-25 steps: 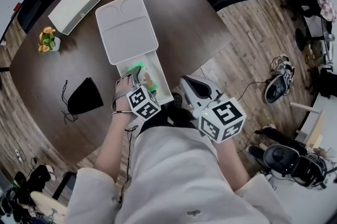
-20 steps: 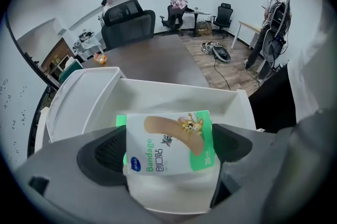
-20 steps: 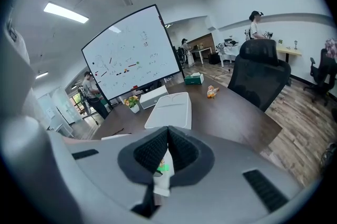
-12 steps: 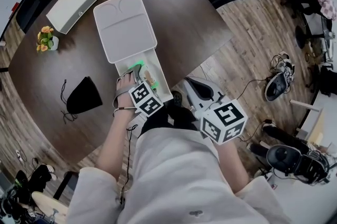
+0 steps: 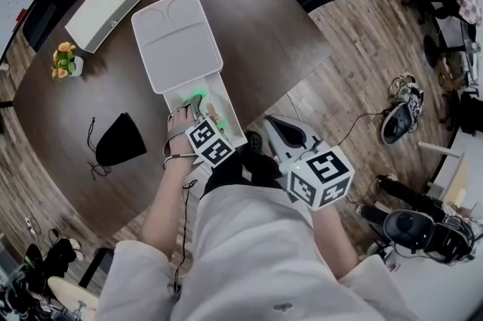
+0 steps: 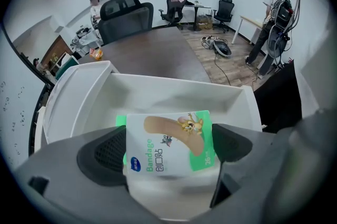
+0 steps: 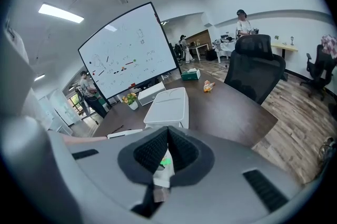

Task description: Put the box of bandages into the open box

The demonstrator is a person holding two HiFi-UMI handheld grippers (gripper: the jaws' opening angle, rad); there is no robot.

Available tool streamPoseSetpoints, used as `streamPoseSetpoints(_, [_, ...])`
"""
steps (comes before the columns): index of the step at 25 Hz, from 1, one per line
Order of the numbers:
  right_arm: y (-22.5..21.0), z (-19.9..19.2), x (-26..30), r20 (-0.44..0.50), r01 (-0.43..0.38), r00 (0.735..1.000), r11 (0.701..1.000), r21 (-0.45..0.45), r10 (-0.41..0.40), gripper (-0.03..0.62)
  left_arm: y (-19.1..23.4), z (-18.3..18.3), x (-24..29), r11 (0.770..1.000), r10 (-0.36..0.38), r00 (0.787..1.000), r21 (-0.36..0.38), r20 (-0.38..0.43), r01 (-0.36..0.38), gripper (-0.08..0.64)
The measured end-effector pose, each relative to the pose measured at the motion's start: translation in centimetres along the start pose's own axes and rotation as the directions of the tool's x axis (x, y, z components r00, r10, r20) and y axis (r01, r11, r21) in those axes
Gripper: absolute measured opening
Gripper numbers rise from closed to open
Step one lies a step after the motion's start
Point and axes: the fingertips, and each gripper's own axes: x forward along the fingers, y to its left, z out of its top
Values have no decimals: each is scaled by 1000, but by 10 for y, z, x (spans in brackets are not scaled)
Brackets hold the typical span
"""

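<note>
Left gripper view gives you the clearest read: your left gripper [image 6: 169,158] has its jaws spread just to the width of the box of bandages [image 6: 166,136], one pad pressed on each long edge. The printed face is turned up towards the camera. You hold it by its sides, probably so the flat bottom can go down first. Directly beyond it, at 12 o'clock, the white wall of the open box [image 6: 174,92] rises, so the pack sits over that compartment, low inside it. Whether it already touches the floor I cannot tell.

From the head view, the raised lid [image 5: 177,40] lies further out at 11 o'clock, flat on the dark table [image 5: 279,32] and clear of your path.

Your right gripper [image 7: 167,150] has its jaws pressed together on nothing. It waits off the table edge at about 4 o'clock from the left one, likely parked so it does not crowd the compartment.

A black pouch [image 5: 121,140] rests at 9 o'clock, well apart from the work.

My judgement: spreading the left jaws is what remains.
</note>
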Motion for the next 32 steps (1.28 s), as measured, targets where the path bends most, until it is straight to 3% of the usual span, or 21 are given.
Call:
streamPoseSetpoints(11, [-2, -3, 2, -13, -7, 1000, 1000, 12, 7, 5, 5, -5, -1, 1000, 4, 1000, 8, 4, -4, 495])
streamPoseSetpoints(23, [3, 0, 5, -10, -25, 1000, 1000, 5, 25, 5, 12, 0, -5, 999, 35, 998, -33, 49, -33, 495])
streamPoseSetpoints(32, [5, 4, 7, 6, -37, 999, 999, 5, 37, 5, 16, -3, -8, 997, 57, 998, -50, 34, -55, 495])
